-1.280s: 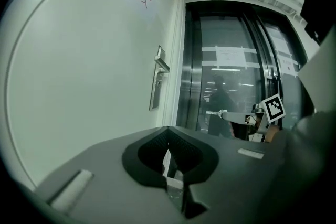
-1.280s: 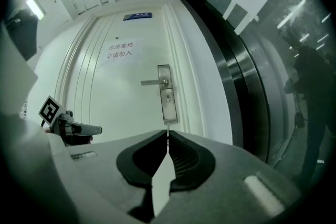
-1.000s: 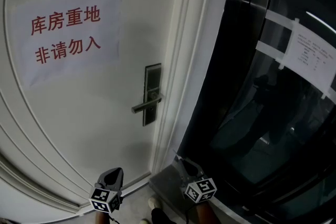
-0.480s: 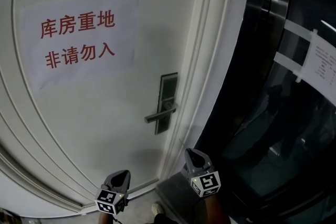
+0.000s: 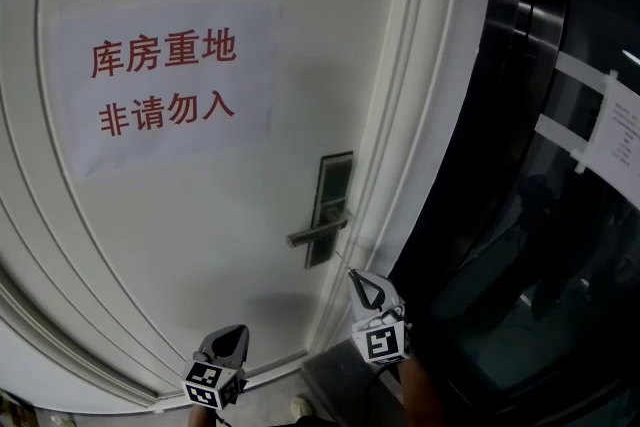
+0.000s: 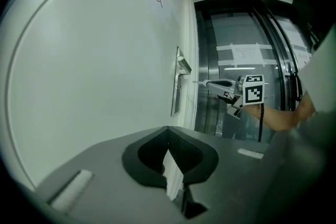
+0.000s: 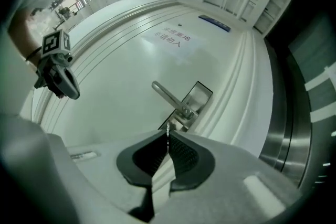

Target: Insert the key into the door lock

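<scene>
Metal key gripped, not yet in the lock.
Right gripper (image 5: 358, 279) is clenched on the key (image 7: 168, 130); the thin blade projects from the jaw tips toward the lock plate (image 5: 333, 203) on the white door (image 5: 200, 245), just under the handle (image 5: 318, 235), near it but apart. Grasping is complete; final approach, alignment and insertion remain. The keyhole is too small to locate, probably beneath the handle. Left gripper (image 5: 234, 333) hangs low beside the door, jaws closed on nothing, well apart from the lock plate.
</scene>
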Available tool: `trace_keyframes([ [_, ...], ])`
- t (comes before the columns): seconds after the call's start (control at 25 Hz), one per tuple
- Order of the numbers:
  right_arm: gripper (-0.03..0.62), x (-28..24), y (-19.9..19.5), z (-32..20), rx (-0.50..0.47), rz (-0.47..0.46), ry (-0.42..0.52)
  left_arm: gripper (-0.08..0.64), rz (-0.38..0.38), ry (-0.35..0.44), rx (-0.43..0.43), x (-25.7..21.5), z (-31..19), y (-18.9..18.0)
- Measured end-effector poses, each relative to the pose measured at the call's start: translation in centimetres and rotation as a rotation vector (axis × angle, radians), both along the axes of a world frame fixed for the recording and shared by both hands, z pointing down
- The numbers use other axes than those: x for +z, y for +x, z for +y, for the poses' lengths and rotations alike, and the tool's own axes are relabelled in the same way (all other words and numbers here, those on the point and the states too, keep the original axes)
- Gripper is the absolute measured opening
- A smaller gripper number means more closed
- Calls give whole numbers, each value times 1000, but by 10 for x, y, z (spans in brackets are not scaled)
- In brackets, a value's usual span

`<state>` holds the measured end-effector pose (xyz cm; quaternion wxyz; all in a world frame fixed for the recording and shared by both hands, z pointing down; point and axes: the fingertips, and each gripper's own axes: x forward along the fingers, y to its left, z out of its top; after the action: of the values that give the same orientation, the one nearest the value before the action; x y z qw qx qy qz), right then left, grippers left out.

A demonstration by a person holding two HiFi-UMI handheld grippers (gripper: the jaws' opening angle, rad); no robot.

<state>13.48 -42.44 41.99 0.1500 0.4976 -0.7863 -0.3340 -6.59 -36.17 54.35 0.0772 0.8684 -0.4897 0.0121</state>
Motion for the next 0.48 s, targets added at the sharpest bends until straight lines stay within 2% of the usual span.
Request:
trace_keyframes([
  [0.24, 11, 1, -6, -24, 27, 166, 71, 3, 1, 11, -19, -4, -9, -6],
  [0.48, 11, 5, -15, -41, 52, 298, 99, 3, 4, 24, -47, -7, -22, -15],
])
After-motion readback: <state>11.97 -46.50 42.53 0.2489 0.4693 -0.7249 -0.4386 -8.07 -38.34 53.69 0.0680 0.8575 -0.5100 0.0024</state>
